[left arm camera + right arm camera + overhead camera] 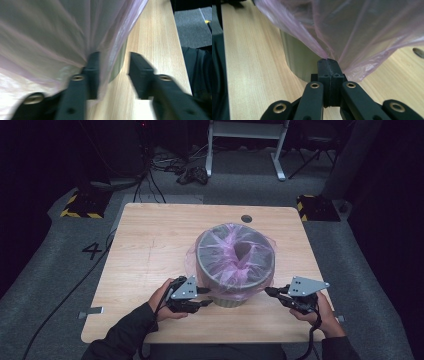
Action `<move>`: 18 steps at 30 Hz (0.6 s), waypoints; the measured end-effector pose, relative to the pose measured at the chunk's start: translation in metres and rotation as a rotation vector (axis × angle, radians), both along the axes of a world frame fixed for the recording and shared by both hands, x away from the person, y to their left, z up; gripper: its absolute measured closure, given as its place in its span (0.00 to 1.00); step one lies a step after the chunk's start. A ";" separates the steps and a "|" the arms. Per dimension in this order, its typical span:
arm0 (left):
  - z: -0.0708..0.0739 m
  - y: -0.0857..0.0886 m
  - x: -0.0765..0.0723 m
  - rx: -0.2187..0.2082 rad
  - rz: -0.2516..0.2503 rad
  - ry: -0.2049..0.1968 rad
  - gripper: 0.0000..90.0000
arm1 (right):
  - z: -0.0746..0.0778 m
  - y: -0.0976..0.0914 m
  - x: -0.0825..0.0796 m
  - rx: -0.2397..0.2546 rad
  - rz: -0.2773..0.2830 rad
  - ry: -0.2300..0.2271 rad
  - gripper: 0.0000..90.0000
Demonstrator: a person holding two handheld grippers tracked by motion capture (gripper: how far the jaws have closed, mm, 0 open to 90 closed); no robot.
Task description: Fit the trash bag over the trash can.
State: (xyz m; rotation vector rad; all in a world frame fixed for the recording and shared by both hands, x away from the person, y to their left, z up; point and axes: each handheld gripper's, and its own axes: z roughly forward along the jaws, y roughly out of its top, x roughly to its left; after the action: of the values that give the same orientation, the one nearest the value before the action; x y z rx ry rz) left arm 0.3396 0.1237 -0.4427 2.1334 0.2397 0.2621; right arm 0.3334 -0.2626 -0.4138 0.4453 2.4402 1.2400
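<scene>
Bag [235, 257] drapes over the bin [231, 296], mid-table. My right gripper [328, 62] is clamped on its hem beside the bin; my left gripper [112, 65] stands half-open, film loose between. Pulling one-sided could tear it.

My grippers, left [204, 297] and right [270, 291], are black with grey plates and brass-coloured rivets. The bag [235, 255] is see-through pale pink-purple, streaked where it creases. The bin [298, 57] under it is dull grey-green. The table [150, 245] is light wood with fine grain. My sleeves [122, 335] are black.
</scene>
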 end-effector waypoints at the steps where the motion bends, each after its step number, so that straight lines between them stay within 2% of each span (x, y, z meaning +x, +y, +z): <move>1: 0.001 0.006 -0.001 -0.023 0.012 0.019 0.46 | 0.001 -0.004 0.000 0.026 0.004 0.002 0.86; 2: 0.001 0.013 -0.003 -0.050 0.021 0.040 0.38 | 0.002 -0.008 -0.001 0.055 -0.004 0.008 0.74; 4: 0.003 0.027 -0.008 -0.109 0.048 0.054 0.27 | 0.007 -0.018 -0.004 0.115 0.003 0.026 0.70; 5: 0.004 0.037 -0.012 -0.144 0.079 0.058 0.22 | 0.010 -0.022 -0.008 0.137 0.011 0.026 0.65; 7: 0.006 0.050 -0.016 -0.187 0.114 0.069 0.19 | 0.016 -0.030 -0.014 0.172 0.024 0.028 0.52; 8: 0.006 0.057 -0.017 -0.199 0.139 0.073 0.18 | 0.020 -0.033 -0.017 0.181 0.013 0.020 0.47; 10: 0.006 0.069 -0.015 -0.203 0.210 0.078 0.18 | 0.032 -0.039 -0.023 0.213 -0.018 0.007 0.42; 12: 0.002 0.078 -0.010 -0.176 0.274 0.088 0.18 | 0.043 -0.041 -0.026 0.232 -0.049 -0.014 0.39; 14: -0.004 0.081 -0.004 -0.104 0.341 0.089 0.18 | 0.057 -0.041 -0.026 0.239 -0.090 -0.039 0.37; 16: -0.013 0.083 0.004 -0.063 0.377 0.107 0.18 | 0.069 -0.038 -0.024 0.253 -0.102 -0.051 0.37; 17: -0.020 0.083 0.008 -0.029 0.409 0.097 0.19 | 0.075 -0.036 -0.022 0.254 -0.103 -0.057 0.36; 18: -0.024 0.083 0.011 -0.015 0.421 0.096 0.20 | 0.082 -0.032 -0.019 0.249 -0.102 -0.064 0.36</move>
State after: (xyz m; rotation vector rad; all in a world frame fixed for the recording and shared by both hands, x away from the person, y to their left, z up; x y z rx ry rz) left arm 0.3505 0.2067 -0.4662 2.0671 0.7474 0.3988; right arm 0.3148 -0.2946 -0.3319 0.5810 2.1894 1.4962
